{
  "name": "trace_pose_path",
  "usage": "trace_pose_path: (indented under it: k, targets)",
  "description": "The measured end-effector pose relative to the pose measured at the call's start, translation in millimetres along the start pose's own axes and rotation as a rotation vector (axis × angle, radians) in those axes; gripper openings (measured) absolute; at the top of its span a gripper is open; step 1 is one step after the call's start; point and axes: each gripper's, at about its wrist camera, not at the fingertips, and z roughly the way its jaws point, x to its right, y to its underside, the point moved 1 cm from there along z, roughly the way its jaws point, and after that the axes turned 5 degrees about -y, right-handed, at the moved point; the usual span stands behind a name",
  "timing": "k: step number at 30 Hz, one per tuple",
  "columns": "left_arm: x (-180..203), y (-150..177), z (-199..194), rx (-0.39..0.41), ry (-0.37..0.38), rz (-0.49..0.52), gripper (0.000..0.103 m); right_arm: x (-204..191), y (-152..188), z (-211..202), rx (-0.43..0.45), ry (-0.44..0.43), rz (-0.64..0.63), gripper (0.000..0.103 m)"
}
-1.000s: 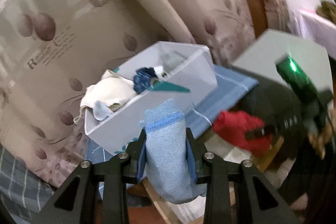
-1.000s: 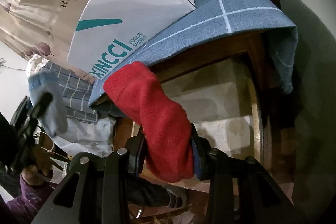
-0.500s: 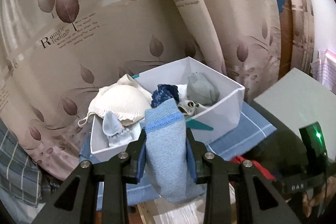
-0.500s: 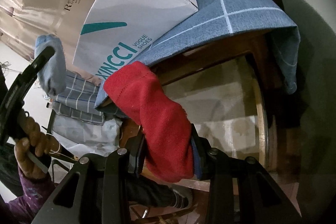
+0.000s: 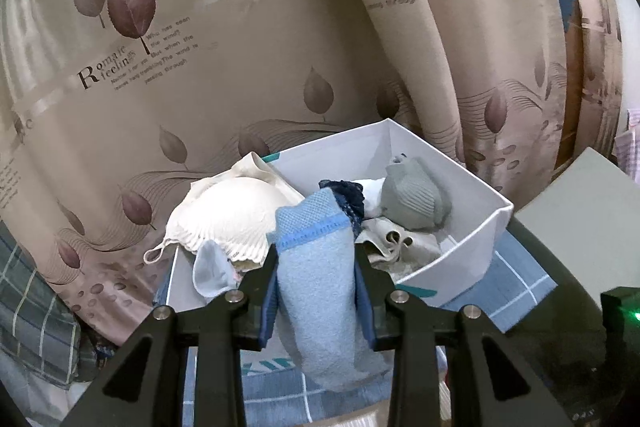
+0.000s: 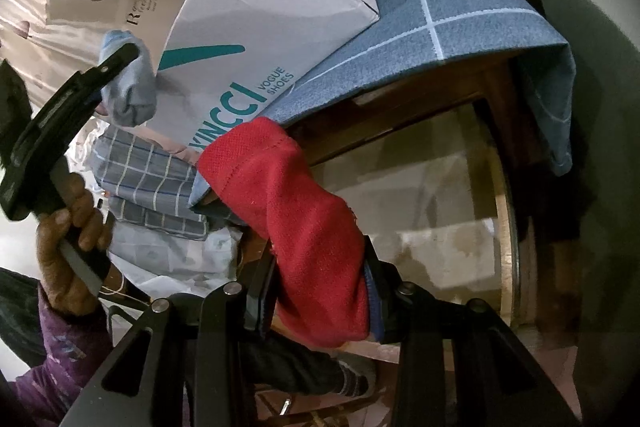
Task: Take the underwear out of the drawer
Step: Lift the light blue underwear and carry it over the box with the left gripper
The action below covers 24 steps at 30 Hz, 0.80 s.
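Left gripper (image 5: 316, 259), fingers clenched on blue underwear (image 5: 320, 291), swung back over the white box (image 5: 472, 227); right gripper (image 6: 316, 291) held red underwear (image 6: 296, 227), unmoved

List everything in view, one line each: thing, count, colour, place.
shoebox: 1, white with teal print, on the checked cloth
bra: 1, cream, over the box's left edge
grey garment: 1, inside the box, right
navy lace piece: 1, inside the box, middle
beige garment: 1, inside the box, front
checked cloth: 1, blue, draped over a wooden table
curtain: beige, leaf print, behind the box
blue cloth: 1, light blue, clamped in the left tongs
red cloth: 1, clamped in the right tongs
hand: 1, gripping the left tool's handle
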Motion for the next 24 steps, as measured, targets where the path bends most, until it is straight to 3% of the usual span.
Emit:
trace_pose_path:
  k: [24]
  targets:
    - [-4.3, -25.9, 70.8, -0.062, -0.091, 0.007, 0.033, 2.2, -1.0, 1.2, -0.010, -0.011, 0.010, 0.034]
